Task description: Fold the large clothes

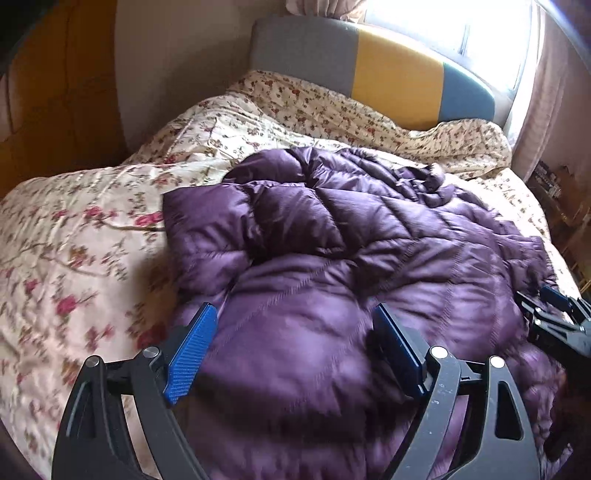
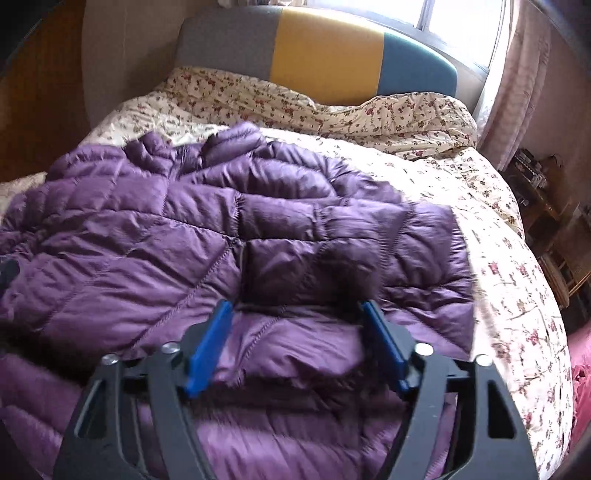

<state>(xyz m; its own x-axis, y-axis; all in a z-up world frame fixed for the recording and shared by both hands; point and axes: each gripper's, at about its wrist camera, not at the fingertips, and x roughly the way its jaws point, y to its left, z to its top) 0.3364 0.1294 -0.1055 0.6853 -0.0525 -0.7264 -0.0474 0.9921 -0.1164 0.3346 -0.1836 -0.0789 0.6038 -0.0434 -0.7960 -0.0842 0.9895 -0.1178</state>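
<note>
Purple quilted jacket is lying rumpled on floral bedspread | left gripper and right gripper are hovering over it, jaws apart, likely positioning for a grasp.

I am in a home bedroom: a bed under a floral duvet, a padded headboard, a curtained window beside it.
</note>
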